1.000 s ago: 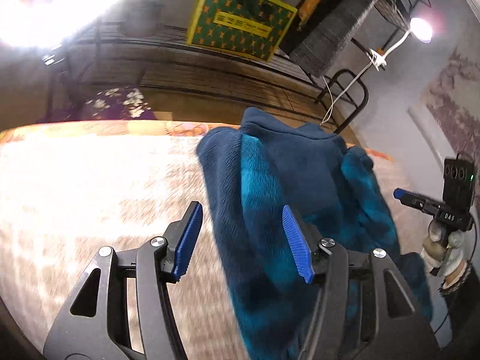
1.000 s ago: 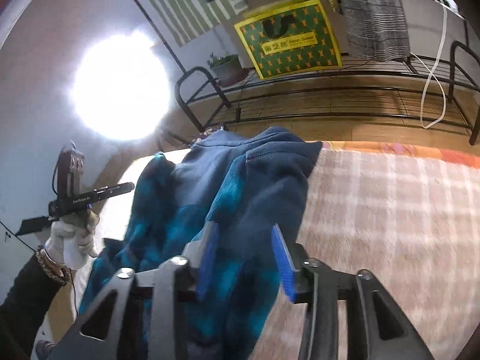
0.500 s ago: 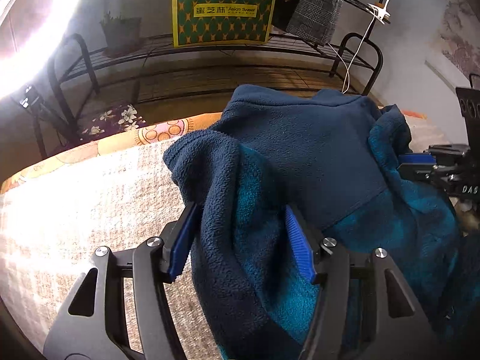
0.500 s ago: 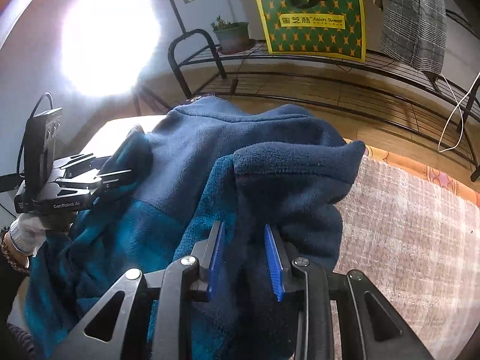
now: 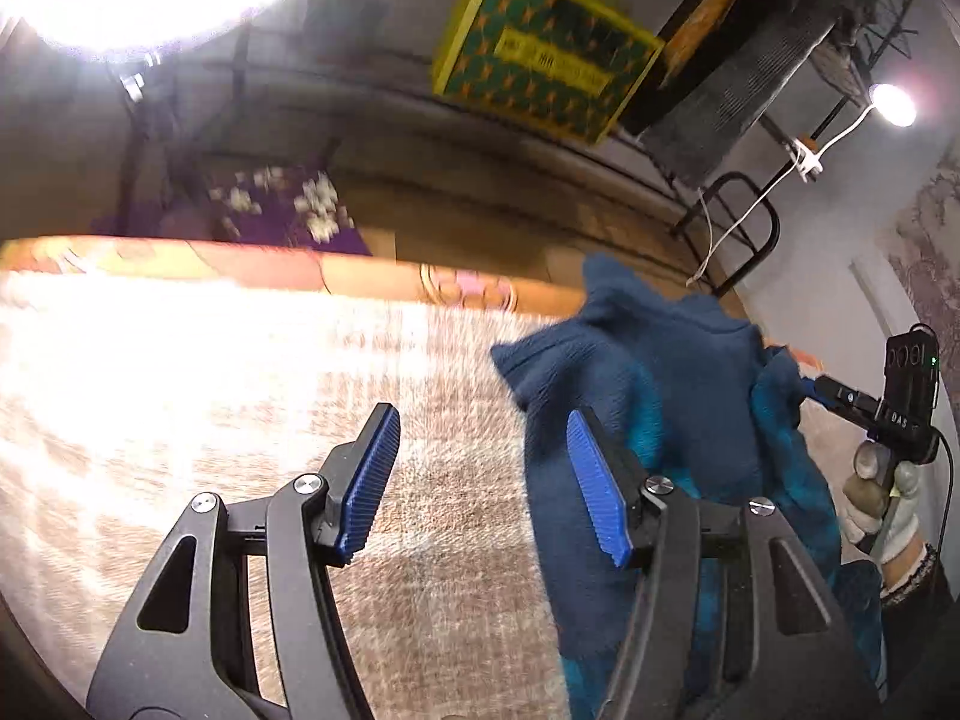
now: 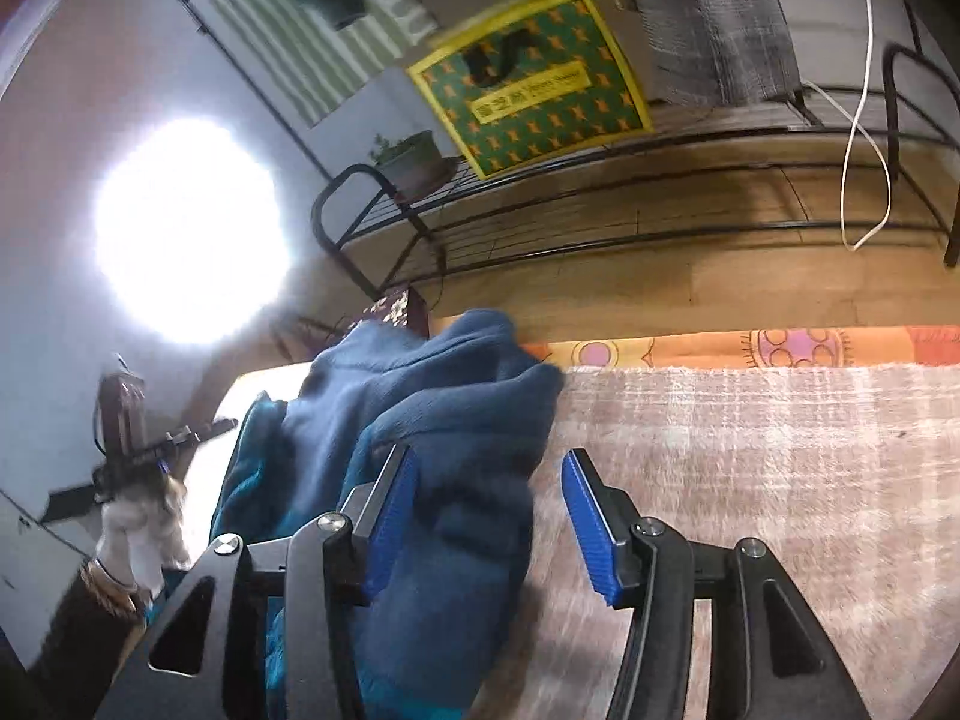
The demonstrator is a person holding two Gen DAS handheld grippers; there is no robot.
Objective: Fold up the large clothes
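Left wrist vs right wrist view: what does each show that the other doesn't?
Left wrist only: the left gripper up close, jaws open over bare blanket, and a small lamp.
Right wrist only: the right gripper, jaws just opened, the fleece between them but not pinched; a potted plant.
Both: the blue fleece on the blanket, the green and yellow bag, the metal rack.

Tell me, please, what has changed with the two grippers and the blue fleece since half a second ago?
The right gripper was pinching a fold of the blue fleece; its jaws have just been opening, and the fold lies loose between them. The left gripper, then straddling the fleece, has slid aside: only the plaid blanket lies between its pads. Its jaws stayed open, and the fleece stayed heaped on the blanket.
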